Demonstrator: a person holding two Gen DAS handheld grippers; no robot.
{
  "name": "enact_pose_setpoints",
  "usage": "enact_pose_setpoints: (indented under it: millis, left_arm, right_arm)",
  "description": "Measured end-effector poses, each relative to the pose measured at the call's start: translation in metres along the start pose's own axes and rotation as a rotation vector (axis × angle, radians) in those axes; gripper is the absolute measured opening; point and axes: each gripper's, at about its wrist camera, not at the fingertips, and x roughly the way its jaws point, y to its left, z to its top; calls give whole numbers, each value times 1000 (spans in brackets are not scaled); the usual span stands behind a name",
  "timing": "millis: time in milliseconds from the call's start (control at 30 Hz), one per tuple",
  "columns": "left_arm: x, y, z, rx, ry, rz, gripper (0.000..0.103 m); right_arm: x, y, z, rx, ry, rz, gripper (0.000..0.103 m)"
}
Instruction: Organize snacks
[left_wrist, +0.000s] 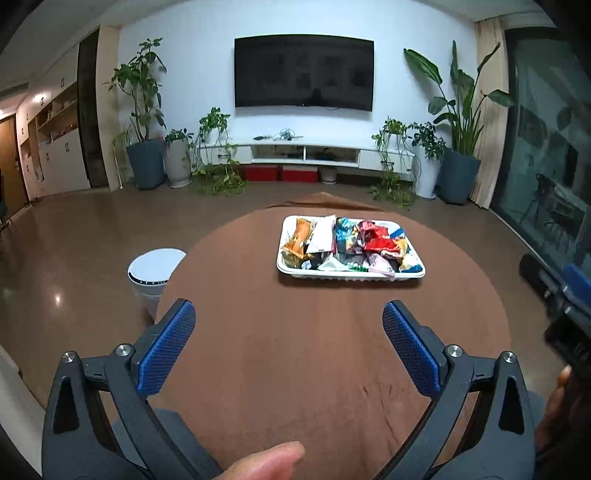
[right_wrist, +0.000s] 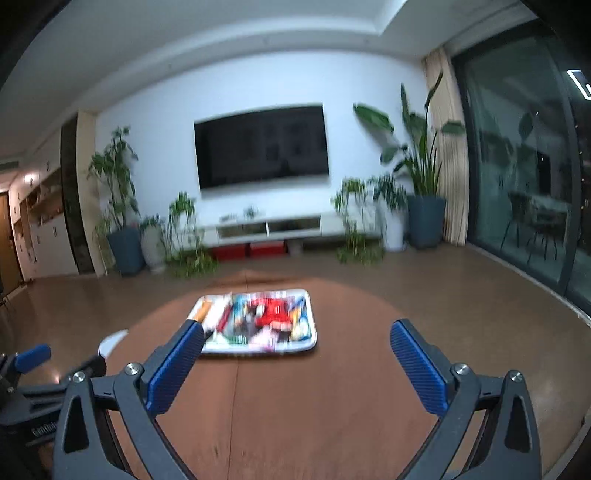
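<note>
Television (left_wrist: 303, 72) hangs on the white wall above a long white media console (left_wrist: 306, 149), with potted plants (left_wrist: 142, 110) crowding both ends and red bins (left_wrist: 280, 172) tucked beneath. Nearer, a round brown table (left_wrist: 314, 350) fills the lower view. A white tray (left_wrist: 291, 266) sits on its far half, heaped with snacks (left_wrist: 351, 243) in mixed wrappers, orange and white packets at one end, red and blue ones at the other. Beside the table's left edge stands a white bin (left_wrist: 151, 275) on the glossy floor. The left gripper (left_wrist: 288, 326) hovers over the table, spread wide and holding nothing, well short of the tray. The right gripper (right_wrist: 297, 349) is likewise spread wide with nothing between its blue pads (right_wrist: 417, 369), near the tray's front edge; its view is blurred.
</note>
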Motion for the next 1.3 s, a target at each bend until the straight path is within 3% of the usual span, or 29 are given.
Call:
enact_pose_setpoints:
  millis: [200, 433, 1300]
  left_arm:
    - [38, -1, -2, -8, 33, -1, 103]
    - [53, 5, -4, -17, 67, -3, 103]
    - [47, 4, -5, -8, 58, -7, 103]
  right_arm:
    - [16, 13, -13, -46, 91, 5, 103]
    - [26, 23, -27, -70, 157, 16, 103]
    - [27, 25, -29, -74, 174, 15, 103]
